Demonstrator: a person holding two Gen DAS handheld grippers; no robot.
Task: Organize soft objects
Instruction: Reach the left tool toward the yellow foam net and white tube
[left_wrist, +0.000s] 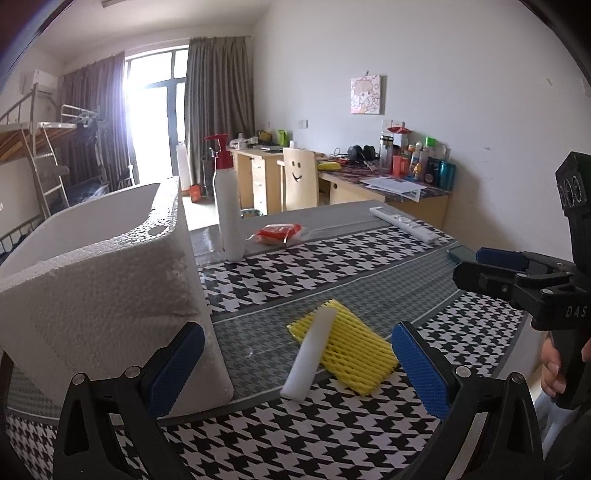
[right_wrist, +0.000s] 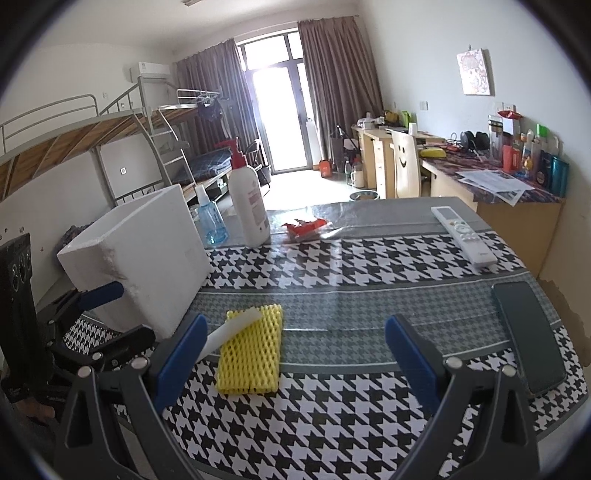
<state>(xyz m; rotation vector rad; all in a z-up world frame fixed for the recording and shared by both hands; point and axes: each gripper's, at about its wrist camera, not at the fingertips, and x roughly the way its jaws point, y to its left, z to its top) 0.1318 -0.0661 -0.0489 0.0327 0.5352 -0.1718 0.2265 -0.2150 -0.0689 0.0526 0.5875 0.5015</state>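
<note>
The white foam stick (left_wrist: 310, 354) lies slanted across the yellow foam net (left_wrist: 349, 350) on the counter (left_wrist: 332, 266), right between the wide-open, empty left gripper (left_wrist: 295, 369). The right gripper (right_wrist: 295, 354), also wide open, is farther off.

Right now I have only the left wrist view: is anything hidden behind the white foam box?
Observer: Yes. A small blue spray bottle stands behind the foam box, beside the pump bottle.
Operator: And the dark thing half cut off at the far right?
Observer: It is a phone lying flat, apart from the remote.
Operator: I see the right gripper only side-on. Is it open?
Observer: Yes, its jaws stand wide apart and hold nothing.
</note>
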